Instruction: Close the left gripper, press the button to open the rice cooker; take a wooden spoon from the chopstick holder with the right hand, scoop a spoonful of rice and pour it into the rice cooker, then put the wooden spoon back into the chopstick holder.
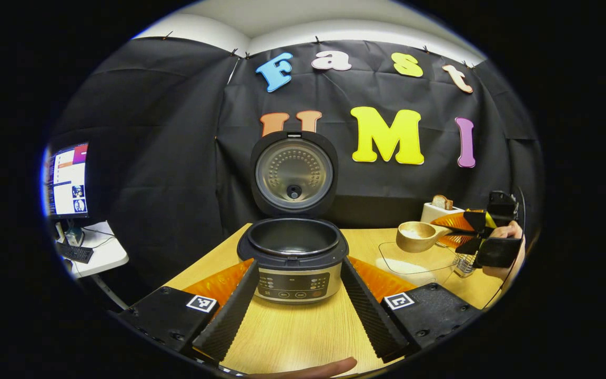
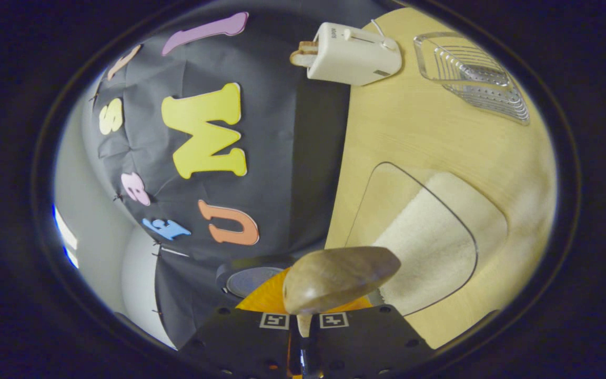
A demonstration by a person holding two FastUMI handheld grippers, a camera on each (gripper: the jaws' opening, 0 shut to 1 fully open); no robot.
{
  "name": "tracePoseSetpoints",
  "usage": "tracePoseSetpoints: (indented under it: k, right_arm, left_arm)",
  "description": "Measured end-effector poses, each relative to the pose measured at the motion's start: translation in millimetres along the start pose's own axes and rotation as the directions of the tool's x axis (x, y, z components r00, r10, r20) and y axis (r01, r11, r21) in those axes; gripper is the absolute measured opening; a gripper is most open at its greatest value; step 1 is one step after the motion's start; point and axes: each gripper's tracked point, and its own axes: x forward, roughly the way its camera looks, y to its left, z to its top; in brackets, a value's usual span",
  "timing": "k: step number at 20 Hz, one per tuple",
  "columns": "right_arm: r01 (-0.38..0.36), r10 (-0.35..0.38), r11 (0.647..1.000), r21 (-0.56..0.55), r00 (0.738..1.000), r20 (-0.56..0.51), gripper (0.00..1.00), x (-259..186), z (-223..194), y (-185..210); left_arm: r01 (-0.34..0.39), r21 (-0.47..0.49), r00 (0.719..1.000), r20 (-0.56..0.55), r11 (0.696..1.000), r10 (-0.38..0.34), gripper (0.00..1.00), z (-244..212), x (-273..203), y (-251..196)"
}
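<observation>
Wooden spoon (image 2: 334,279) pinched in right gripper (image 2: 303,337), handle hidden; left gripper (image 1: 298,310) jaws spread before open rice cooker (image 1: 293,258).

Black-and-silver round rice cooker (image 1: 293,258) — dark pot inside. Pale brown wooden spoon (image 1: 417,236); cream plastic toaster (image 2: 353,54) on the light woodgrain tabletop (image 1: 303,329).

White toaster (image 2: 353,52) beside clear ridged tray (image 2: 471,76); monitor (image 1: 67,180) at left.

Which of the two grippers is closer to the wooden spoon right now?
Right. The right gripper is clamped on the wooden spoon handle, lifting it above the glass dish. The left gripper sits open in front of the rice cooker, well away from the spoon.
</observation>
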Motion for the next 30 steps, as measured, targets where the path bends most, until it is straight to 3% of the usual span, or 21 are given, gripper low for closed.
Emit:
tracePoseSetpoints:
  k: [9, 13, 17, 22, 24, 27, 30]
  right_arm:
    - [-0.002, -0.007, 0.993, -0.119, 0.997, -0.076, 0.06, 23, -61, 55]
    - [-0.019, -0.006, 0.982, -0.19, 0.991, -0.13, 0.06, 46, -99, 76]
    - [0.018, -0.063, 0.948, -0.316, 0.989, -0.132, 0.06, 70, -123, 82]
    - [0.053, -0.125, 0.841, -0.539, 0.987, -0.099, 0.06, 108, -151, 96]
    - [0.073, -0.144, 0.779, -0.623, 0.987, -0.065, 0.05, 127, -155, 100]
    - [0.118, -0.17, 0.659, -0.743, 0.985, 0.005, 0.05, 152, -154, 99]
    - [0.197, -0.192, 0.488, -0.85, 0.975, 0.116, 0.04, 176, -146, 93]
  left_arm:
    - [-0.119, 0.155, 0.992, -0.025, 0.981, 0.124, 0.99, -13, -5, 60]
    - [-0.131, 0.139, 0.989, -0.045, 0.982, 0.139, 0.99, -20, -3, 74]
    - [-0.151, 0.115, 0.985, -0.06, 0.982, 0.159, 0.98, -24, -1, 89]
    - [-0.152, 0.088, 0.985, -0.073, 0.984, 0.159, 0.99, -28, 2, 95]
    - [-0.156, 0.094, 0.983, -0.079, 0.983, 0.164, 0.99, -31, 4, 98]
    - [-0.176, 0.089, 0.979, -0.085, 0.98, 0.184, 0.99, -33, 4, 107]
    - [-0.181, 0.085, 0.978, -0.093, 0.98, 0.189, 0.98, -36, 6, 109]
